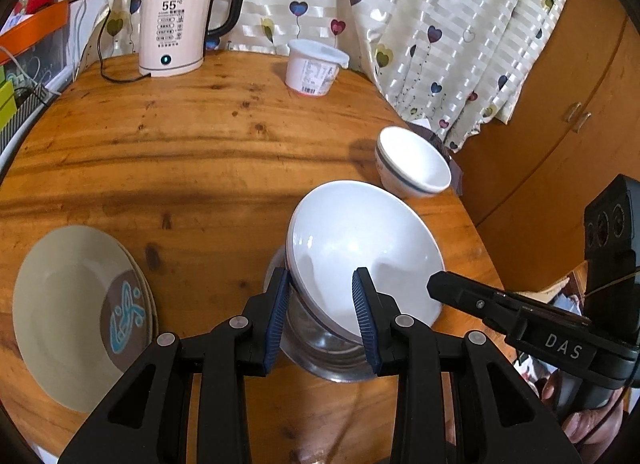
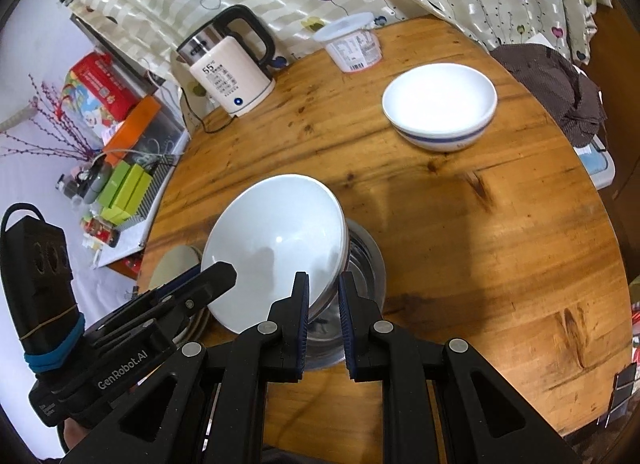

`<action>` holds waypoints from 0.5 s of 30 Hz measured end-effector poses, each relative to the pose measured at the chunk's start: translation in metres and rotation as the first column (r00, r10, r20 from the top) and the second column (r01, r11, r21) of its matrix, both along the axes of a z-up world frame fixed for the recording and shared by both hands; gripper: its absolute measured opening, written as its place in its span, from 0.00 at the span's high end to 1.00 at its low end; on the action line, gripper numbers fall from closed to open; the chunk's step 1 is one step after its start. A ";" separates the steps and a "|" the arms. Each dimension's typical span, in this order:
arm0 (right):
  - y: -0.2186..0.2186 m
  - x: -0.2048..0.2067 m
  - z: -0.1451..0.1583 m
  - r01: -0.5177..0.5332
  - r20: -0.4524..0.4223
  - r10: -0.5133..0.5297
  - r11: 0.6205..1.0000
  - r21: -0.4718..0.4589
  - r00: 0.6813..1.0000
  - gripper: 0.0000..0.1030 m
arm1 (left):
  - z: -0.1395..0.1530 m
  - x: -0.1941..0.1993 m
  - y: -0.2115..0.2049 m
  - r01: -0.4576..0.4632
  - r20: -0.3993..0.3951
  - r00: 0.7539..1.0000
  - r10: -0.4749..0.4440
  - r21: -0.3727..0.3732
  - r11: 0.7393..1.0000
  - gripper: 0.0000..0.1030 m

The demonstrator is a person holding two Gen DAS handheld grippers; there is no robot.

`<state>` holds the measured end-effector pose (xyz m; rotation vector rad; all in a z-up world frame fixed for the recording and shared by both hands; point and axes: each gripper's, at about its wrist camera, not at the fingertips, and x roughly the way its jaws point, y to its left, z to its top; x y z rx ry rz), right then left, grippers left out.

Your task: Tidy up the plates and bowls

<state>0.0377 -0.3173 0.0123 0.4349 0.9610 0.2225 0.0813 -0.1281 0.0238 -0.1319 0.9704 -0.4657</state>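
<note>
A plain white bowl is tilted and rests in a steel bowl near the table's front. My left gripper straddles the white bowl's near rim with its jaws apart, one pad on each side. My right gripper has its jaws close together around the white bowl's right rim. A white bowl with a blue stripe stands at the far right. Beige plates are stacked at the left; only an edge of them shows in the right wrist view.
An electric kettle and a white lidded tub stand at the back of the round wooden table. A curtain hangs behind. A dark cloth lies beyond the right edge.
</note>
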 end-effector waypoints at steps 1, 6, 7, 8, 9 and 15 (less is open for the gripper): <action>0.000 0.000 -0.001 0.002 -0.003 -0.002 1.000 -0.001 1.000 0.86 | -0.002 -0.001 -0.001 0.003 -0.005 1.000 -0.003 0.000 1.000 0.67; 0.000 -0.001 -0.009 0.001 -0.020 -0.001 1.000 -0.007 1.000 0.86 | -0.013 -0.002 -0.003 0.006 -0.022 1.000 -0.006 0.009 1.000 0.67; 0.000 0.000 -0.011 0.000 -0.026 0.000 1.000 -0.007 1.000 0.86 | -0.015 -0.002 -0.003 0.007 -0.026 1.000 -0.006 0.012 1.000 0.67; 0.000 0.000 -0.012 0.000 -0.030 0.000 1.000 -0.007 1.000 0.86 | -0.016 -0.003 -0.003 0.008 -0.029 1.000 -0.007 0.014 1.000 0.67; 0.000 0.001 -0.014 -0.001 -0.034 0.001 1.000 -0.009 0.999 0.86 | -0.018 -0.003 -0.004 0.009 -0.032 0.999 -0.009 0.016 1.000 0.67; 0.002 0.003 -0.019 -0.010 -0.042 0.009 1.000 -0.019 0.999 0.86 | -0.024 -0.002 -0.004 0.013 -0.047 0.999 -0.011 0.029 1.000 0.67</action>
